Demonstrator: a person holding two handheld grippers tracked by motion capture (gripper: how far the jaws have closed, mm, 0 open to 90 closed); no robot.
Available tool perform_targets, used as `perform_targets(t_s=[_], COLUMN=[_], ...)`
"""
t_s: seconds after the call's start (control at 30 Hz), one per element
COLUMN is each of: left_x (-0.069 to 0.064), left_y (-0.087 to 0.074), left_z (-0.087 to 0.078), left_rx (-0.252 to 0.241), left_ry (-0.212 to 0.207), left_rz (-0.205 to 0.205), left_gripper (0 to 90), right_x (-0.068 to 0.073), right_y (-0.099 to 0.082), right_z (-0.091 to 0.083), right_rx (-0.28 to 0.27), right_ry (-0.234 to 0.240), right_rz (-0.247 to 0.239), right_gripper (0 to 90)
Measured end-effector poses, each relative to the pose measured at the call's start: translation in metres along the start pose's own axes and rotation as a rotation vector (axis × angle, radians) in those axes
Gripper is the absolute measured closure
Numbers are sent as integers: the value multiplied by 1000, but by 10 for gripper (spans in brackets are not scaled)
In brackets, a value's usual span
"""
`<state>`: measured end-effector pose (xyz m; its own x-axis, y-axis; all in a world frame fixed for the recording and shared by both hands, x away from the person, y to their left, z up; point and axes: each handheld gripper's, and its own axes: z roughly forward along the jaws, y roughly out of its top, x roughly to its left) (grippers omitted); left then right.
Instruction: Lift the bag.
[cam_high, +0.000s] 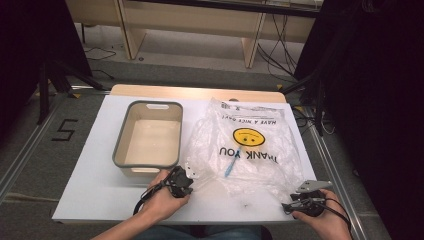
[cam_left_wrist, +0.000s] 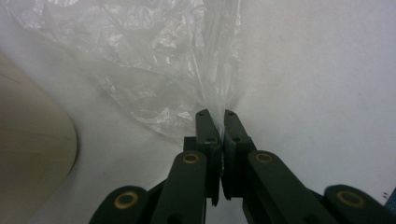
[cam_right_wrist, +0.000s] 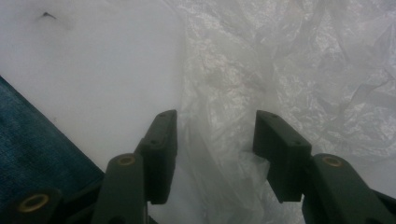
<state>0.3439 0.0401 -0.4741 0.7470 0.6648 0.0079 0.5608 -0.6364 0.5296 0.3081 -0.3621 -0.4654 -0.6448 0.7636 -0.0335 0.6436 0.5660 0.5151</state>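
The clear plastic bag (cam_high: 245, 145) is lying crumpled across the middle and right of the white table (cam_high: 90, 185) in the high view, its printed side facing up and its near edge running left to right between the two hands. The left gripper (cam_high: 186, 176) is sitting at the bag's lower left corner, beside the grey bin (cam_high: 120, 145); in the left gripper view its fingers (cam_left_wrist: 205, 126) are pressing together on a pinched fold of the film. The right gripper (cam_high: 292, 202) is waiting at the lower right corner of the bag. In the right gripper view its fingers (cam_right_wrist: 161, 140) are standing apart, straddling a ridge of plastic without pressing it, so this corner looks like the next one to be gripped.
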Motion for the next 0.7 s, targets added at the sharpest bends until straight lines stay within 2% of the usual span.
perform_targets(t_s=[0.43, 0.5, 0.7], left_x=[2, 1, -1], left_y=[0, 0, 6], left_z=[0, -2, -17], left_rx=[-11, -19, -93], left_ry=[-15, -13, 0], left_rz=[26, 33, 56], left_gripper=[885, 887, 889], right_x=[-10, -11, -14], right_y=[-3, -2, -2], right_z=[-1, -1, -5], right_rx=[-26, -24, -53], right_ry=[-7, -8, -44], right_rz=[67, 68, 94], right_gripper=[854, 879, 890])
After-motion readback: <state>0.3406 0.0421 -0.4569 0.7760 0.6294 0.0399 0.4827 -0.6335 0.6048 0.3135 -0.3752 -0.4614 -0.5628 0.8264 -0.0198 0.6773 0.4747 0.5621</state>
